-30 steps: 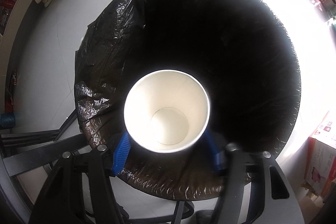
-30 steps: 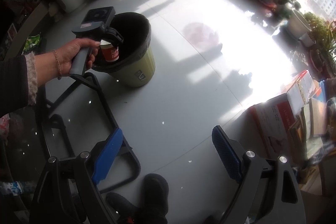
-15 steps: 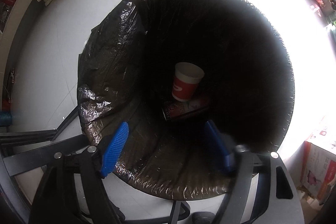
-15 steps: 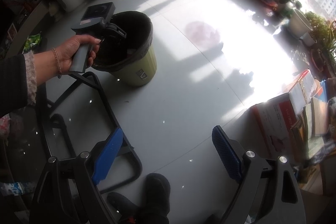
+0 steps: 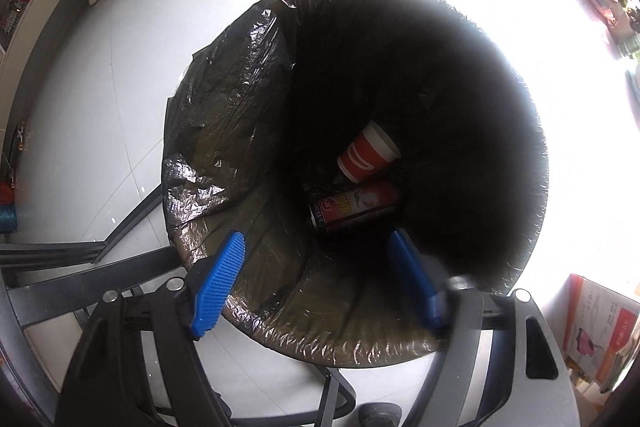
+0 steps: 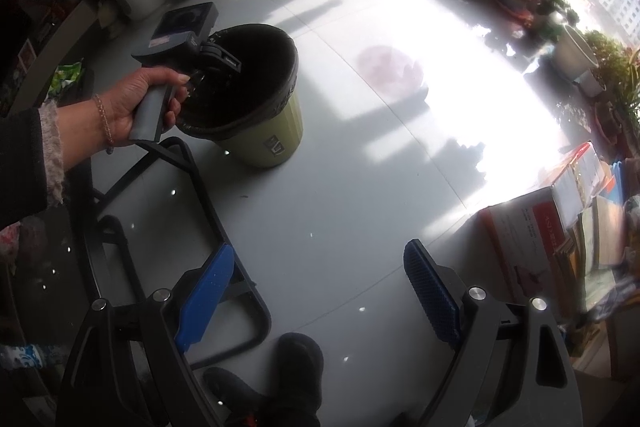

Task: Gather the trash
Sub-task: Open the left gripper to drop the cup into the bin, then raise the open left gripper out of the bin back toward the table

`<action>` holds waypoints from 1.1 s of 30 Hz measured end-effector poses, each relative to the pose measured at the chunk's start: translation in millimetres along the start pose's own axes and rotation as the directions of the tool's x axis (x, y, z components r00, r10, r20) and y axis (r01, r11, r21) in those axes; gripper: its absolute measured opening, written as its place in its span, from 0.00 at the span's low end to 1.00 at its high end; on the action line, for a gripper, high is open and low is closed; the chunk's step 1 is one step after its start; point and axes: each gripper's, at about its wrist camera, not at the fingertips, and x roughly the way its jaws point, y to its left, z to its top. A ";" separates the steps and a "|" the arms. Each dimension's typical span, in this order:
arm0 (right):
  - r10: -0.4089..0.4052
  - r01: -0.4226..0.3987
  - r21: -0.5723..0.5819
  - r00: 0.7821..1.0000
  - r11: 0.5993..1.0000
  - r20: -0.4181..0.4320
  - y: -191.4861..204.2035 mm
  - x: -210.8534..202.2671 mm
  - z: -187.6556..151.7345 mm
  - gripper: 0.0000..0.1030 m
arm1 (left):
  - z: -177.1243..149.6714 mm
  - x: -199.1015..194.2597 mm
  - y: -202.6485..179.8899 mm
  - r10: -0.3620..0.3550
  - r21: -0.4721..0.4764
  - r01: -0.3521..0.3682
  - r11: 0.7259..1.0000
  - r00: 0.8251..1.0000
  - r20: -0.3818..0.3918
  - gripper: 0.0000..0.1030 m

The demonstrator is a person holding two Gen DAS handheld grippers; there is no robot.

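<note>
Directly beneath the left gripper [image 5: 316,281], at the bottom of the trash bin [image 5: 224,155], the paper cup [image 5: 369,157] lies on its side against a red can [image 5: 354,206], touching it on the far side. The left gripper's jaws have just been opening; they now stand apart with nothing between them, poised above the near rim of the black liner. The cup sits well below the fingertips, slightly right of their midline.

The right gripper [image 6: 316,301] hangs over bare floor, jaws apart and empty, well apart from the bin, which stands to its far left.

Risks noted: the left gripper hovers close over the liner's near edge, so a careless withdrawal could snag the loose plastic and drag it off the rim, or tip the bin. A dark chair frame [image 6: 208,227] stands just beside the bin on the near side; swinging either gripper low could strike it. No further trash is visible on the floor, so the next target cannot be determined.
</note>
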 end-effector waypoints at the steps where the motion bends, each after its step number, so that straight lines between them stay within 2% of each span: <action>1: 0.000 0.000 -0.003 1.000 1.000 0.002 1.1 -0.6 1.3 0.82 | 0.2 1.5 0.9 -0.003 -0.003 0.003 1.000 1.000 0.001 0.72; 9: 0.012 -0.012 -0.020 1.000 1.000 0.009 7.6 -1.7 4.2 0.82 | -1.2 -6.7 8.9 -0.041 -0.039 0.041 0.998 0.999 0.010 0.72; 17: 0.014 -0.014 -0.035 1.000 0.999 0.020 12.3 -4.1 13.8 0.82 | -22.8 -59.2 27.6 -0.142 -0.115 0.149 0.982 0.987 0.072 0.72; 24: 0.014 -0.012 -0.057 0.999 0.998 0.033 22.5 0.8 30.2 0.82 | -63.0 -113.9 67.2 -0.194 -0.191 0.213 0.958 0.975 0.111 0.72; 33: 0.056 -0.049 -0.144 0.997 0.988 0.047 61.8 1.9 45.0 0.82 | -128.4 -192.0 123.8 -0.163 -0.233 0.204 0.951 0.969 0.185 0.75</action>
